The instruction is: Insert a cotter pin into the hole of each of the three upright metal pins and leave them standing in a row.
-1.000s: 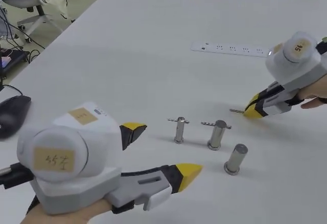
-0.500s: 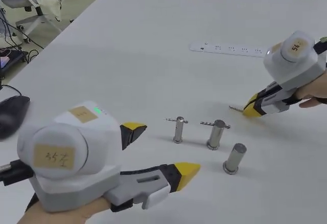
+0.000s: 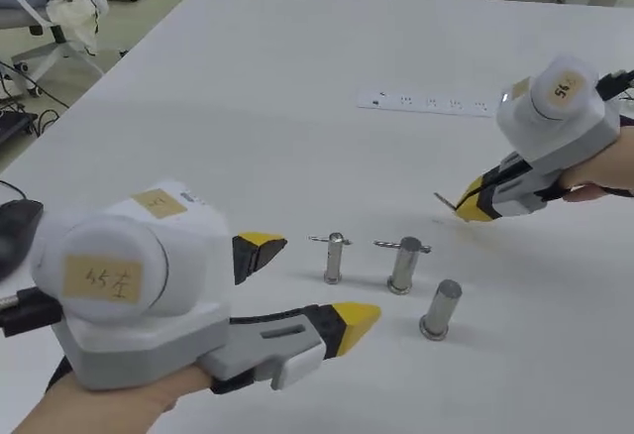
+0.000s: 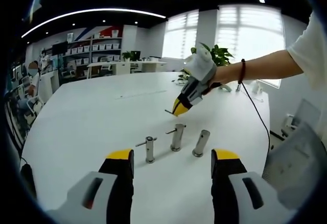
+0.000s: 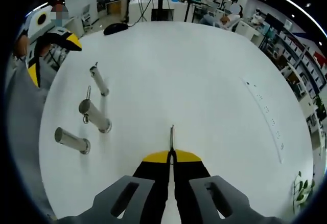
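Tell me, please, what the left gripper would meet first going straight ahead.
Probably the nearest metal pin, holding a cotter pin; it stands between the open jaws of the left gripper, but depth is unclear.

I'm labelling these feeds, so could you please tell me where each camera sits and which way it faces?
Head view: on the headset, looking forward and down at the white table; the left hand-held gripper, right hand-held gripper and a hand show.
Left gripper view: on the left hand-held gripper, looking along its open jaws at the three metal pins; a forearm shows.
Right gripper view: on the right hand-held gripper, looking along shut jaws pinching a cotter pin.
Shared: all views show the metal pins.
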### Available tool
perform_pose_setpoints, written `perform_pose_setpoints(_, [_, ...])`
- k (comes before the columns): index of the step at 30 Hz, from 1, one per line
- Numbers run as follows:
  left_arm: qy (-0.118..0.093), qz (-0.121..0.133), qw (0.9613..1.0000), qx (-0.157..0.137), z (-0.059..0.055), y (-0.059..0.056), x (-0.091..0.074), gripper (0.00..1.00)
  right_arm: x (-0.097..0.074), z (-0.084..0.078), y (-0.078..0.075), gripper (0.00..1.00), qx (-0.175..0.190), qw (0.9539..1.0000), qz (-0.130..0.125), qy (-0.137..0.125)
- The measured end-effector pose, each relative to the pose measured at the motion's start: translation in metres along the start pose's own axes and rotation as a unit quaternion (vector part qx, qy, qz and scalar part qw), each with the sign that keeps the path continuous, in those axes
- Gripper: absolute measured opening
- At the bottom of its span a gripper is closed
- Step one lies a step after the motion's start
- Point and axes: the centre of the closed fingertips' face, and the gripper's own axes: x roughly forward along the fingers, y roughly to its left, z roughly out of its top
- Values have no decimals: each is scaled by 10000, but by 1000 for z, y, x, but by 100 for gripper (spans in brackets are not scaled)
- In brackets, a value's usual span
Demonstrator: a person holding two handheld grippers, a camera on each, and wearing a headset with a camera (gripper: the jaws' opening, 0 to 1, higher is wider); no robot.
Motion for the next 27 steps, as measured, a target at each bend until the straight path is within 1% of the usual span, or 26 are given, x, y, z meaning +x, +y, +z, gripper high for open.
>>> perform_pose_setpoints(6, [-20, -156, 9999, -13, 10, -5, 1, 54, -19, 16, 10, 2, -251, 9993, -125, -234])
perform_pose_setpoints(9, [-7, -223, 9997, 57, 15, -7, 2, 52, -30, 26, 19, 2, -447, 9982, -174, -364])
perform_pose_setpoints(10, [-8, -243, 9997, 67, 16, -8, 2, 52, -30, 26, 16, 2, -501, 9978, -175, -393])
perform_pose_setpoints(11, [-19, -277, 9996, 65, 18, -9, 3, 51, -33, 29, 19, 2, -561, 9973, -180, -431])
perform_pose_setpoints(14, [-5, -352, 9994, 38, 21, -12, 6, 50, -41, 37, 31, 2, -739, 9958, -180, -506])
perform_pose_setpoints(16, [47, -397, 9992, 97, 22, -15, 7, 48, -45, 41, 40, 2, -889, 9944, -165, -547])
perform_pose_setpoints(19, [72, -447, 9989, 143, 23, -18, 8, 46, -50, 46, 49, 2, -1020, 9929, -151, -591])
perform_pose_setpoints(22, [83, -528, 9985, 105, 26, -21, 9, 44, -55, 50, 60, 2, -1200, 9908, -130, -616])
perform_pose_setpoints(27, [114, -589, 9982, 44, 27, -24, 9, 42, -59, 57, 77, 2, -1421, 9876, -74, -664])
